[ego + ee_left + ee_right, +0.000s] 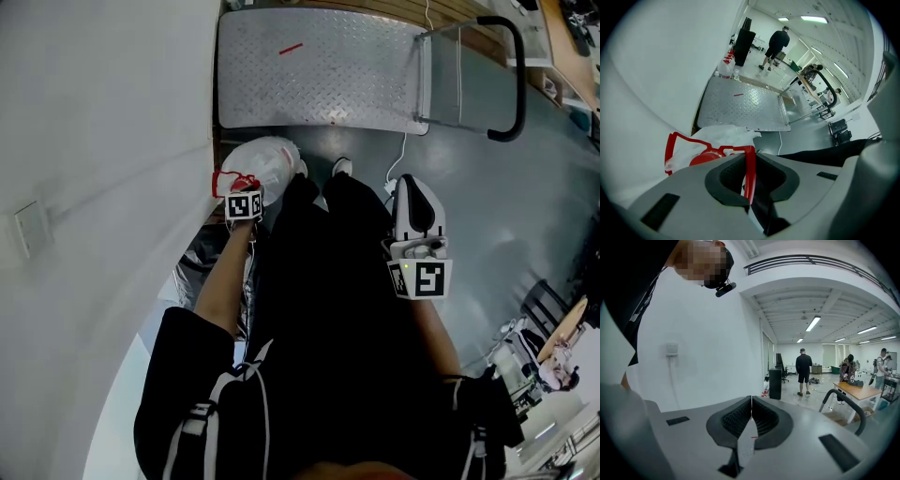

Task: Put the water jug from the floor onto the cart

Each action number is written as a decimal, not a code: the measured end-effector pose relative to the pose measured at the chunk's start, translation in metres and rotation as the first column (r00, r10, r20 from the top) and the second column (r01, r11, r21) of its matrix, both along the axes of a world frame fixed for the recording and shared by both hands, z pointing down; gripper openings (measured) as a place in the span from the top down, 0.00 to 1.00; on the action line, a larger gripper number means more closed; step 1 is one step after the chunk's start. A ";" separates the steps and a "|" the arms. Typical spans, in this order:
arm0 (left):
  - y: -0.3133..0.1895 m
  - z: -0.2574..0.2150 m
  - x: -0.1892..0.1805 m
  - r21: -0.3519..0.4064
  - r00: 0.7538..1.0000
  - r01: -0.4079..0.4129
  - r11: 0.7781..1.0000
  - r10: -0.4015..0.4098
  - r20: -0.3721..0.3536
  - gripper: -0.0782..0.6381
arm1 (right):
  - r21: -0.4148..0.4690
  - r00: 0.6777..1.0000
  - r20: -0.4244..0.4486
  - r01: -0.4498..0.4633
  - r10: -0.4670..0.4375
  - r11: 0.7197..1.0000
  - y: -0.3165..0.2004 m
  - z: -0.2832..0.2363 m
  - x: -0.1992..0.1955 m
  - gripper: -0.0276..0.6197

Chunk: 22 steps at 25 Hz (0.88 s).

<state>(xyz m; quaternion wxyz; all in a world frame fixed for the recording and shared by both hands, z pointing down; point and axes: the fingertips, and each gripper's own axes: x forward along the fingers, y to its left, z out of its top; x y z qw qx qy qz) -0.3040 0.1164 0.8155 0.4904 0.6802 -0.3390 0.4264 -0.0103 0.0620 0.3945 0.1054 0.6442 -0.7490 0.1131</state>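
The water jug (pixel 269 161) is clear plastic with a red cap (pixel 700 159) and a thin red handle (pixel 750 166). It sits close to the white wall, just short of the cart's near edge. My left gripper (pixel 240 190) points steeply down over it, shut on the red handle, which runs between the pads in the left gripper view. I cannot tell whether the jug touches the floor. The cart (pixel 319 73) is a low diamond-plate platform with a black push bar (pixel 517 80). My right gripper (pixel 409 184) is held level by the person's right leg, shut and empty (pixel 751 412).
A white wall with a socket (pixel 28 230) runs along the left. A white cable (pixel 401 161) lies on the grey floor by the cart. Bottles (pixel 725 66) stand beyond the cart. People (pixel 804 366), a black cabinet (pixel 775 383) and a table (pixel 858 392) are farther off.
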 end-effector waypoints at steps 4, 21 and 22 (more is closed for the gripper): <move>-0.012 -0.012 0.008 0.016 1.000 0.004 1.000 -0.003 -0.018 0.79 | 0.019 1.000 0.020 -0.017 0.017 1.000 0.000 -0.003 -0.004 0.93; -0.074 -0.059 0.049 0.056 0.993 0.102 0.993 -0.099 -0.063 0.79 | 0.093 0.992 0.123 -0.017 0.005 0.996 -0.051 -0.009 0.047 0.93; -0.079 -0.060 0.053 0.050 0.994 0.100 0.994 -0.097 -0.060 0.79 | 0.090 0.991 0.133 -0.019 0.007 0.996 -0.055 -0.008 0.052 0.93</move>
